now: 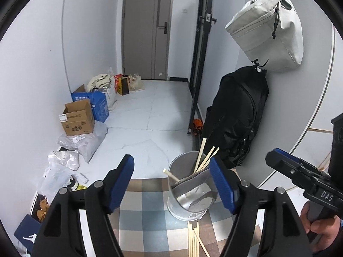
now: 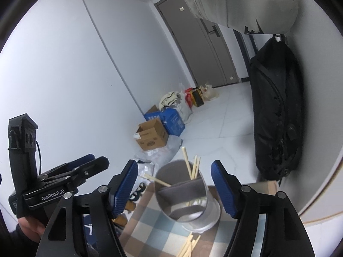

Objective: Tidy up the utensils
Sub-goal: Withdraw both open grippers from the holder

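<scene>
Two pairs of tongs hang over a metal utensil holder [image 1: 190, 192] on a bench covered in a checked cloth [image 1: 150, 214], both spread wide and gripping nothing.

The left tongs [image 1: 173, 184] stand with their blue pads apart: the holder sits in the gap, close against the right-hand pad, without contact that can be made out. The right tongs [image 2: 174, 186] frame the same holder between their pads, clear of both.

The holder is a round, dull silver can split by a grey divider. Several pale wooden chopsticks [image 1: 203, 156] lean upright in its far compartment, their tips rising above the rim; one more chopstick [image 1: 171, 175] lies tilted across the rim on the holder's left side, its end poking outward. In front of the holder, a loose bundle of chopsticks [image 1: 195, 239] rests on the cloth, a few crossing each other.

To the holder's right, a black backpack [image 1: 235, 117] hangs against the wall.
</scene>
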